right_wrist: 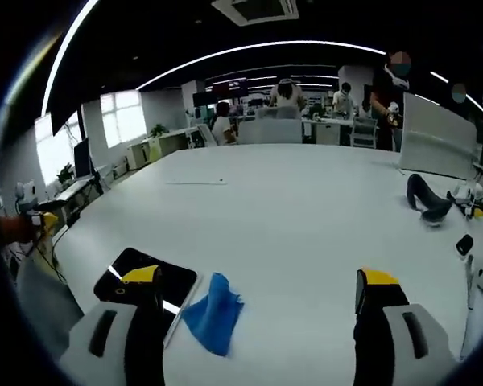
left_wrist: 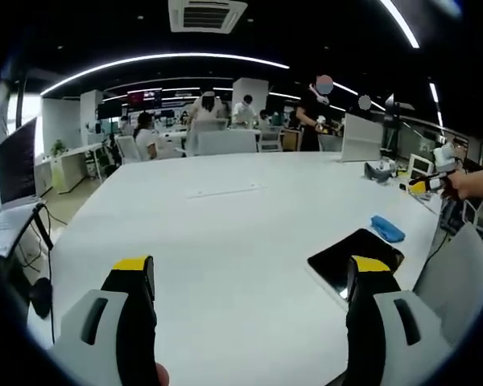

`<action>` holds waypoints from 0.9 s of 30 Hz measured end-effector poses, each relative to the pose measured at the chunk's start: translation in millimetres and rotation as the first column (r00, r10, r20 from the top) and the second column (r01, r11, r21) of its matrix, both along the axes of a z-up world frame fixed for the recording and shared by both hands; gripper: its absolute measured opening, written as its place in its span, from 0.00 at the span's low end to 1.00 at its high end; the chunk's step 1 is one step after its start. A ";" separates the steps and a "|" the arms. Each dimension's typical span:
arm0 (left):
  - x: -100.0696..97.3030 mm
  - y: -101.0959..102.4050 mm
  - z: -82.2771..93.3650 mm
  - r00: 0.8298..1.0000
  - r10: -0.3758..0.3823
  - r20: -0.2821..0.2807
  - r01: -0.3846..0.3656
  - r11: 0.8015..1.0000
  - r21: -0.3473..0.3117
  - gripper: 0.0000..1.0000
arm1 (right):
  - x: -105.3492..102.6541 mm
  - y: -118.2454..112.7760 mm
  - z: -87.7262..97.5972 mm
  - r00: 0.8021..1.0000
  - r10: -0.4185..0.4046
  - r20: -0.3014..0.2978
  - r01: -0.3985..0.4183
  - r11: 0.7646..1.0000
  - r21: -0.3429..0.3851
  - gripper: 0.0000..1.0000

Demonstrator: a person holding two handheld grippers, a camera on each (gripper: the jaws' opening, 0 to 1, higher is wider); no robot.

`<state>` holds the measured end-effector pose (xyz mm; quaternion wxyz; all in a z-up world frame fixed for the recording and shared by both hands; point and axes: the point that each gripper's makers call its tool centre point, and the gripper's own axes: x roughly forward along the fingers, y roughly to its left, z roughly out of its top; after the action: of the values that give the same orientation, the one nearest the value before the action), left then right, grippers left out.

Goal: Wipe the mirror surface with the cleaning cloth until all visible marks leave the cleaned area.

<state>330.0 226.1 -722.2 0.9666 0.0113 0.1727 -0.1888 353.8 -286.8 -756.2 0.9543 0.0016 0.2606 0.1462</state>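
The mirror (left_wrist: 346, 256) is a dark flat panel lying near the white table's (left_wrist: 225, 233) right edge, partly behind my left gripper's right jaw. A crumpled blue cleaning cloth (left_wrist: 386, 228) lies just beyond it. My left gripper (left_wrist: 252, 269) is open and holds nothing, above the table. In the right gripper view the mirror (right_wrist: 177, 283) lies low on the left behind the left jaw, with the blue cloth (right_wrist: 213, 314) touching its right side. My right gripper (right_wrist: 259, 277) is open and holds nothing, above and short of both. The right gripper (left_wrist: 431, 183) also shows at far right, held by a hand.
A dark grey curved object (right_wrist: 427, 205) and small gadgets (right_wrist: 467, 241) lie at the table's right. A white board (right_wrist: 435, 145) stands at the far edge. People sit and stand at desks behind. A grey chair back (left_wrist: 459, 273) is by the table's edge.
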 end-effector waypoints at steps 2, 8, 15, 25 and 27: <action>-0.5 -0.5 0.9 1.000 -0.002 0.001 0.002 1.000 0.002 0.99 | -3.3 -0.4 -1.7 1.000 -0.006 -0.001 0.006 1.000 0.001 0.98; 0.0 -0.5 -0.1 1.000 -0.008 -0.003 0.008 1.000 0.009 0.99 | -4.7 -1.5 -0.4 1.000 -0.005 0.017 0.005 1.000 -0.005 0.98; 1.3 -0.8 1.0 1.000 -0.006 0.000 0.006 1.000 0.011 0.99 | -5.3 -1.6 -3.2 1.000 -0.009 0.010 0.009 1.000 0.000 0.98; 0.5 -0.7 -0.7 1.000 -0.006 -0.004 0.006 1.000 0.013 0.99 | -6.6 -0.5 -4.7 1.000 -0.008 0.008 0.008 1.000 0.004 0.98; 0.4 -1.0 0.3 1.000 -0.005 -0.004 0.005 1.000 0.014 0.99 | -6.8 -1.2 -5.2 1.000 -0.008 0.007 0.008 1.000 0.005 0.98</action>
<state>330.4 225.1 -721.9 0.9657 0.0179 0.1759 -0.1900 347.0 -288.0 -761.4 0.9557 0.0045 0.2571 0.1430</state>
